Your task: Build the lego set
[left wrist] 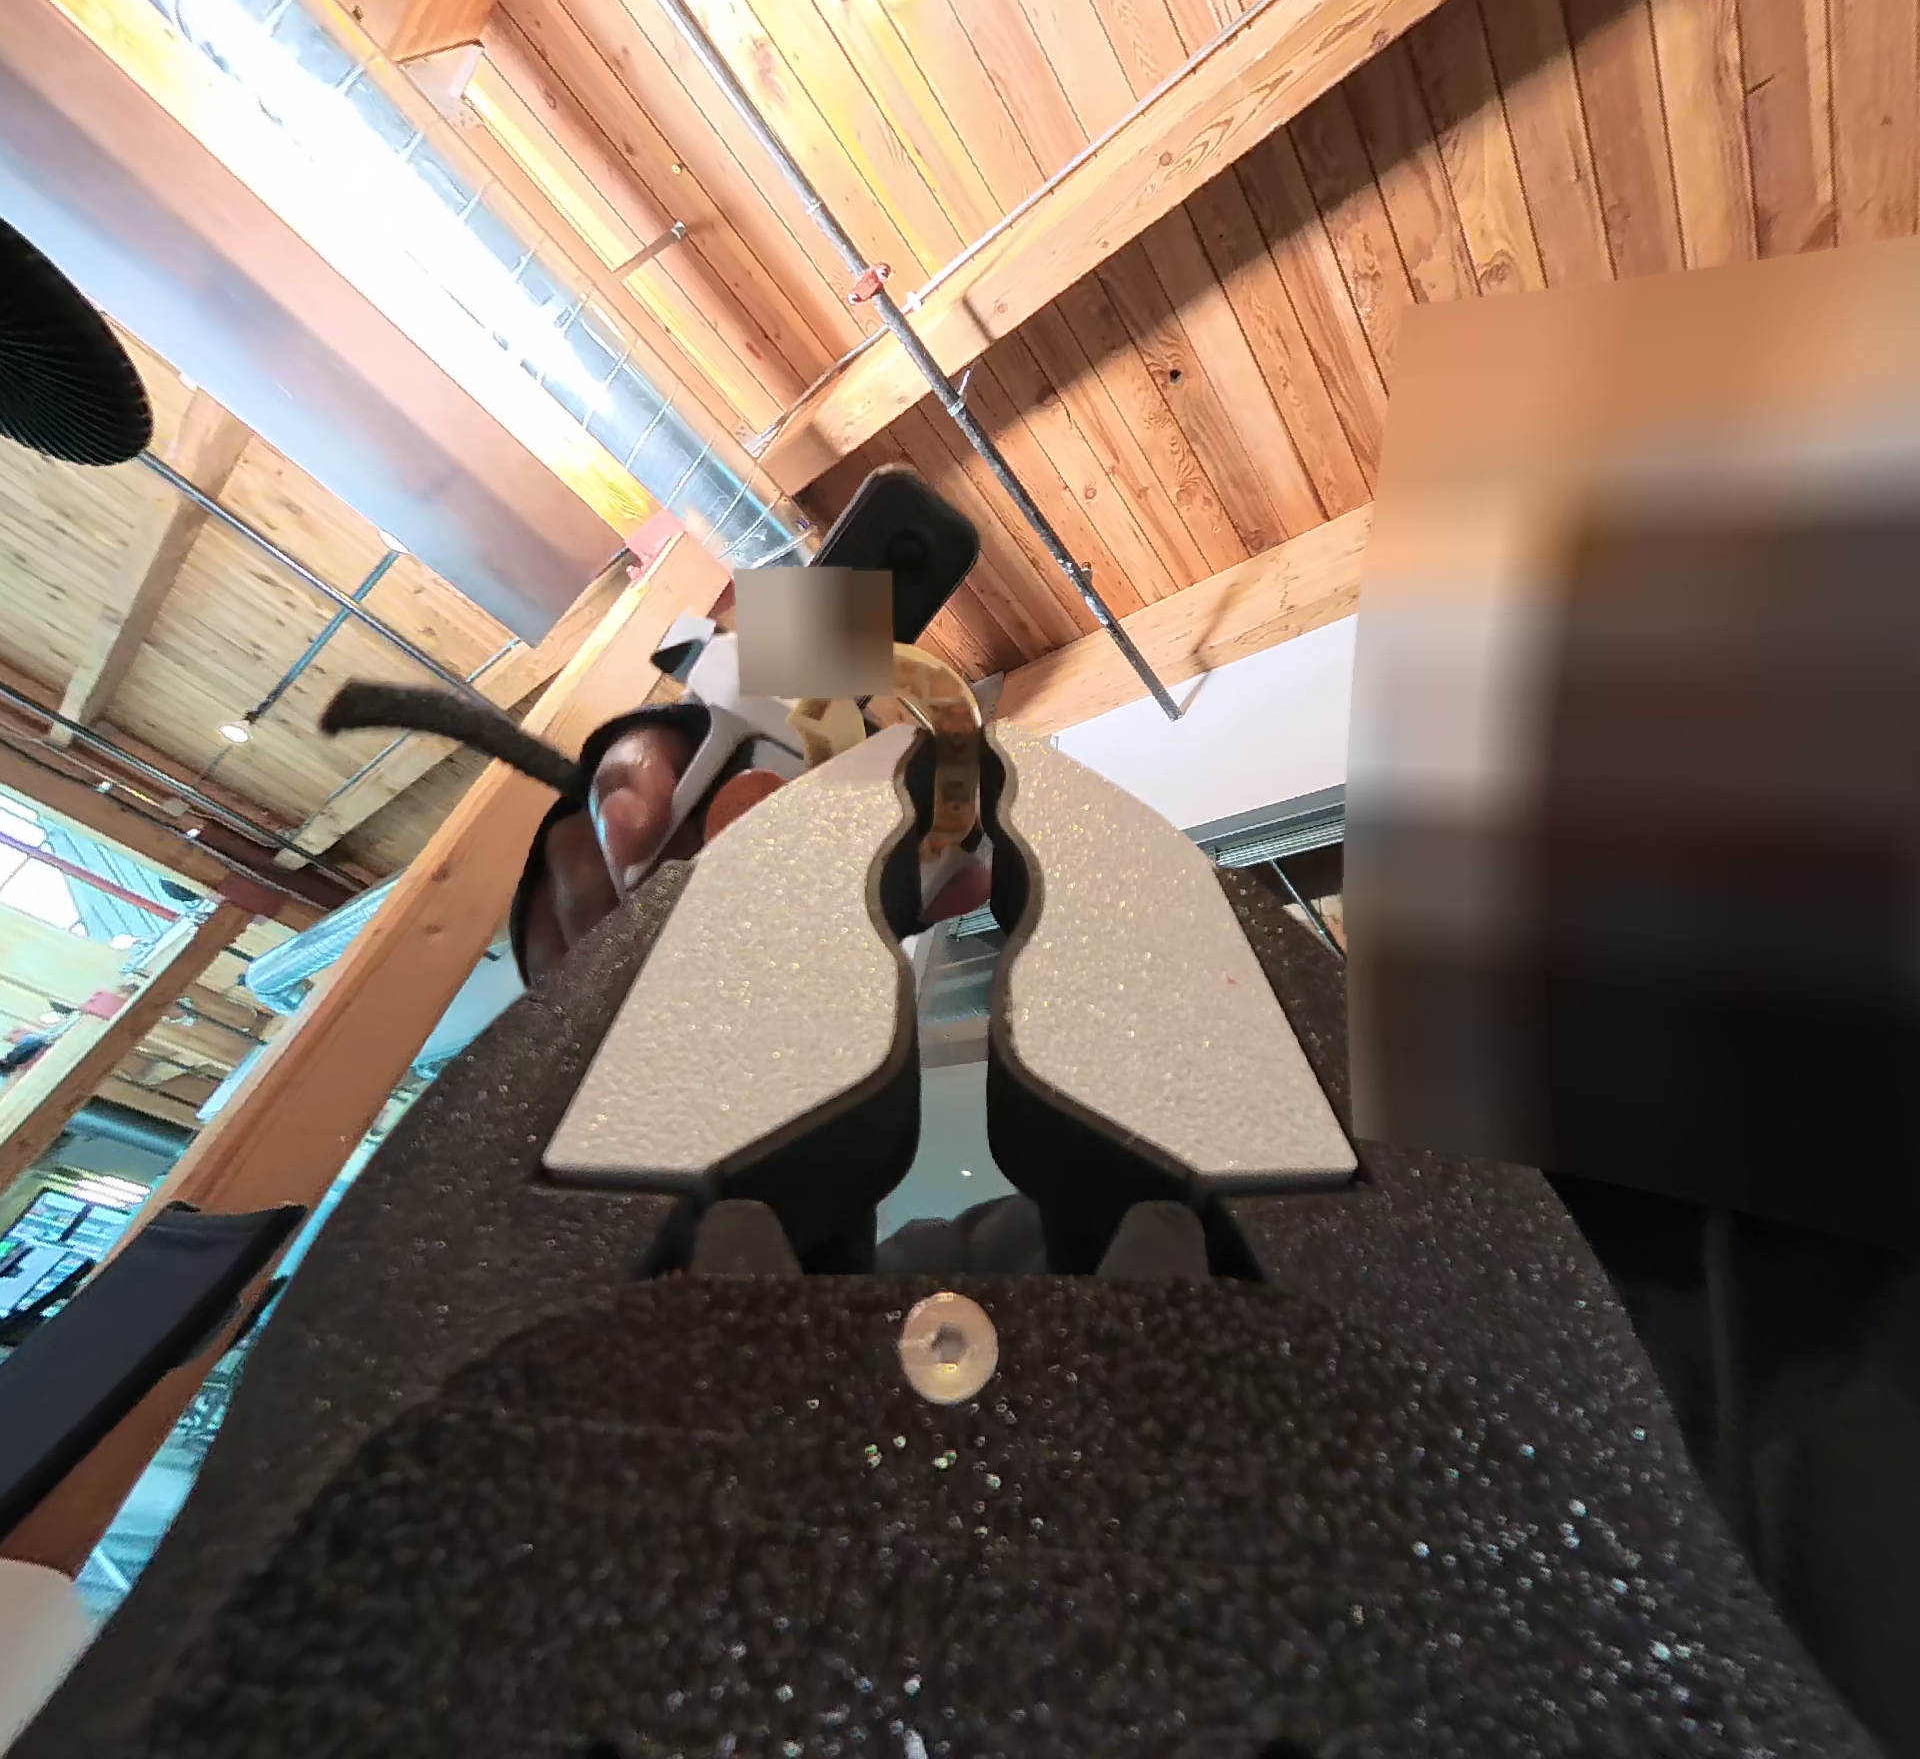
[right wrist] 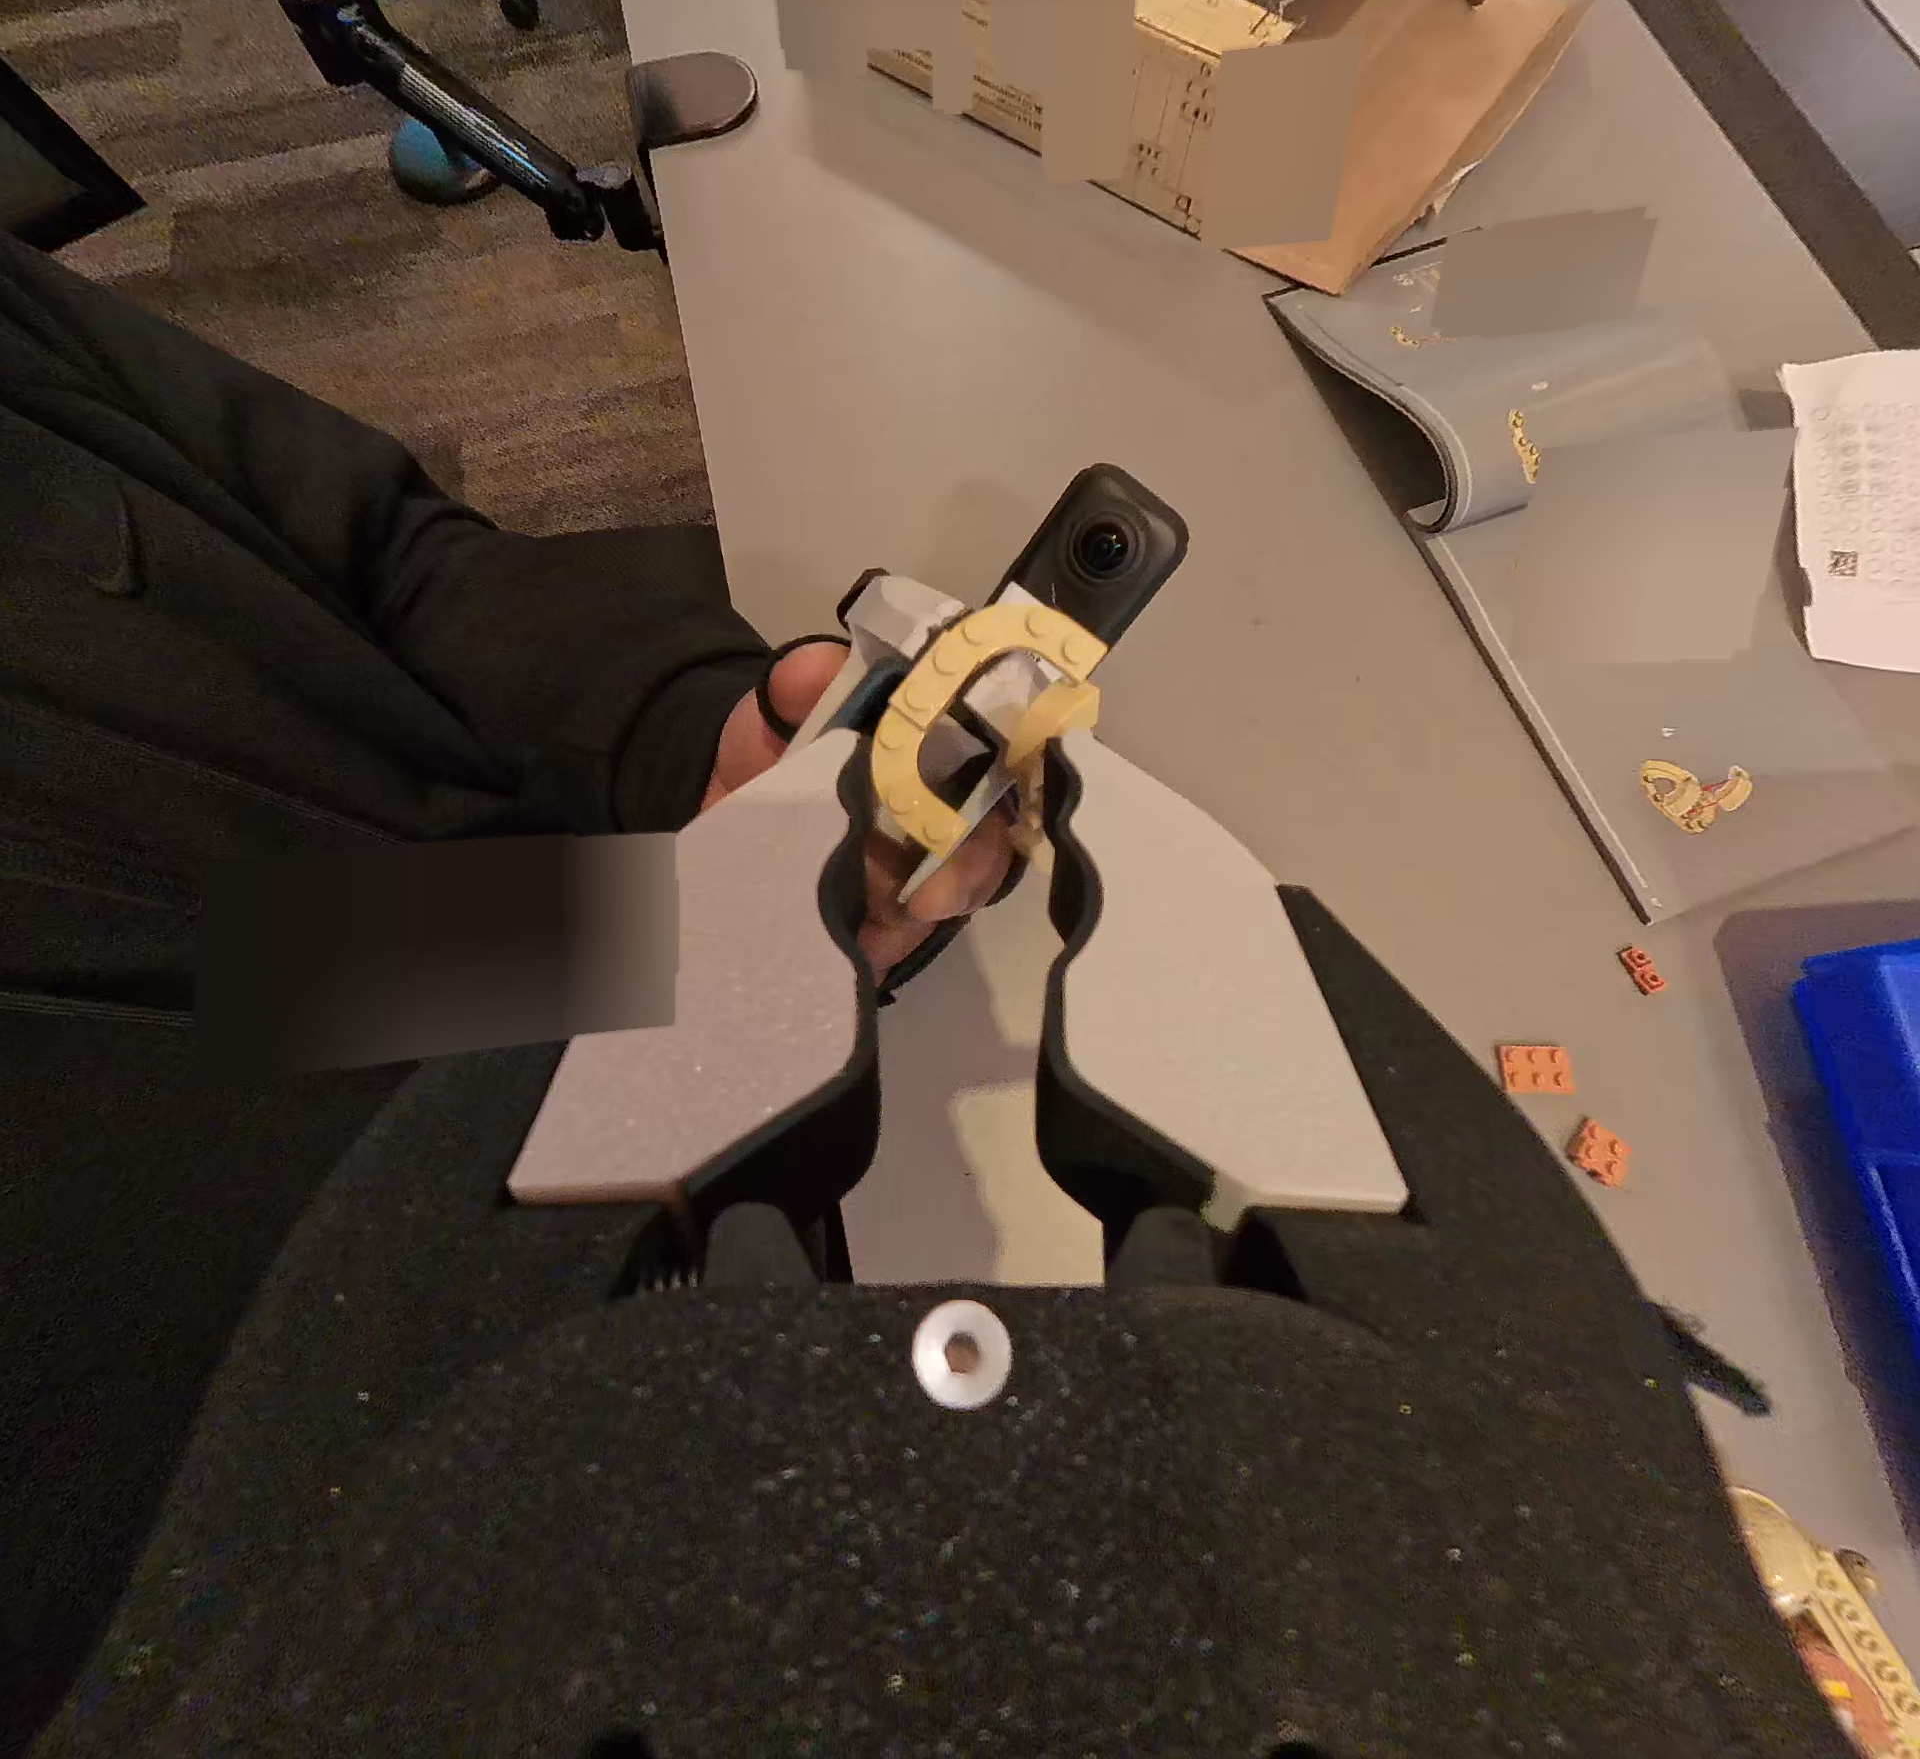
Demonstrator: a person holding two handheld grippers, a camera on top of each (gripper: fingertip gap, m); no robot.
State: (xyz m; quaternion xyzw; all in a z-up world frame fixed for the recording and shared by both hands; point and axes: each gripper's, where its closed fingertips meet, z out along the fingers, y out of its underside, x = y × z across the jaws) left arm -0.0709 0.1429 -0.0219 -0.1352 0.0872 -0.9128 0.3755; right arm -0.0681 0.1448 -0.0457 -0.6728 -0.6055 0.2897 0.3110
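You pinch the tan curved lego arch (right wrist: 940,741) in both the left gripper (left wrist: 954,779) and right gripper (right wrist: 951,800), lifted above the table (right wrist: 1039,338) to seat a piece.

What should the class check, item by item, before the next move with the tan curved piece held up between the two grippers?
1. Left gripper jaws pinch the tan curved studded Lego plate: ok.
2. Right gripper has a firm hold on the plate: cannot tell.
3. Plate's studs face the right wrist view: ok.
4. Loose orange-brown Lego bricks lie on the grey table: ok.
5. Grey instruction booklet lies open: ok.
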